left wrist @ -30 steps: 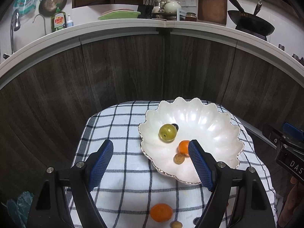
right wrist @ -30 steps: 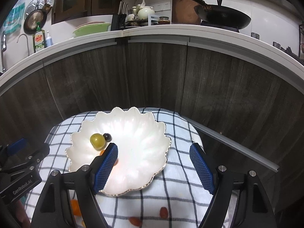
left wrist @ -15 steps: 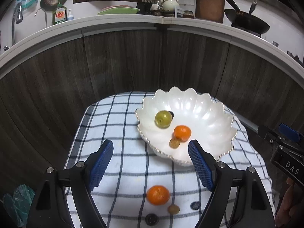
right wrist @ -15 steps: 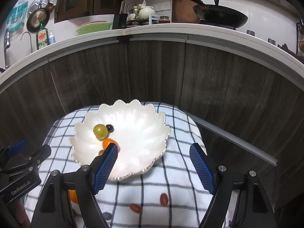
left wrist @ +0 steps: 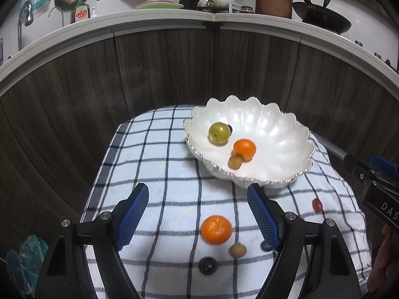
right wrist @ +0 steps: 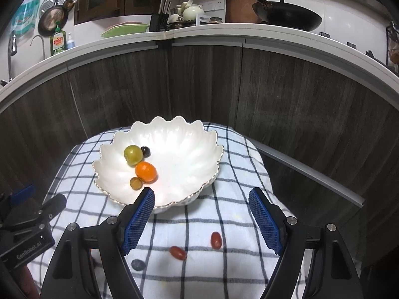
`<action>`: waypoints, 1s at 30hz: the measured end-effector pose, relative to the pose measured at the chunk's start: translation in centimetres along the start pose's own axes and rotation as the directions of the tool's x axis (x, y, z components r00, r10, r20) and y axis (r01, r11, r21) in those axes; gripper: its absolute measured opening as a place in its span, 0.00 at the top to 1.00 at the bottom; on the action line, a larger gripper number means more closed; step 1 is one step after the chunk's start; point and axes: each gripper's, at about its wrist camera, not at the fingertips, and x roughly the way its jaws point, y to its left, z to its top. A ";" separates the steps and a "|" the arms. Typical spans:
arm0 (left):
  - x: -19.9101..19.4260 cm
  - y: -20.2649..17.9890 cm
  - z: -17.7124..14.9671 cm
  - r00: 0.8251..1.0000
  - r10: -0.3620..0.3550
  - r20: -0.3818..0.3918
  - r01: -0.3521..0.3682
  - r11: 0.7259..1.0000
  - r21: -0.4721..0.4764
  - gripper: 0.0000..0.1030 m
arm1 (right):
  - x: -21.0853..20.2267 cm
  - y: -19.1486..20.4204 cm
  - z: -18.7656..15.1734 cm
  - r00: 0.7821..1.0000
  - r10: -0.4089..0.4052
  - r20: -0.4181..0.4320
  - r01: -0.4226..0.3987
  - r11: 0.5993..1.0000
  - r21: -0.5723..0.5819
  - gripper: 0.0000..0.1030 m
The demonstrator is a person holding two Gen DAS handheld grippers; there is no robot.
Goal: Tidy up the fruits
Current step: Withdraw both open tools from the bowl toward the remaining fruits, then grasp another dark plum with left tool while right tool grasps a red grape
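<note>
Dark wood cabinet fronts back a blue-checked white cloth (left wrist: 162, 174) bearing a scalloped white ceramic bowl (left wrist: 279, 134) with a green plum (left wrist: 219, 133), a small orange (left wrist: 245, 149) and perhaps a longan. Another orange mandarin (left wrist: 216, 229) lies loose on the cloth. Left gripper (left wrist: 198, 220) and right gripper (right wrist: 201, 220) hover spread wide, grasping nothing.

Both views pulled back from the bowl (left wrist: 286, 134), loose fruit on the cloth (left wrist: 159, 164) now visible
</note>
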 end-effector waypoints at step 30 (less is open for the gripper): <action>1.4 -0.2 -7.3 1.000 0.011 -0.015 -0.011 1.000 -0.008 0.21 | 1.3 0.5 -6.4 0.999 0.036 -0.039 -0.037 0.999 -0.022 0.23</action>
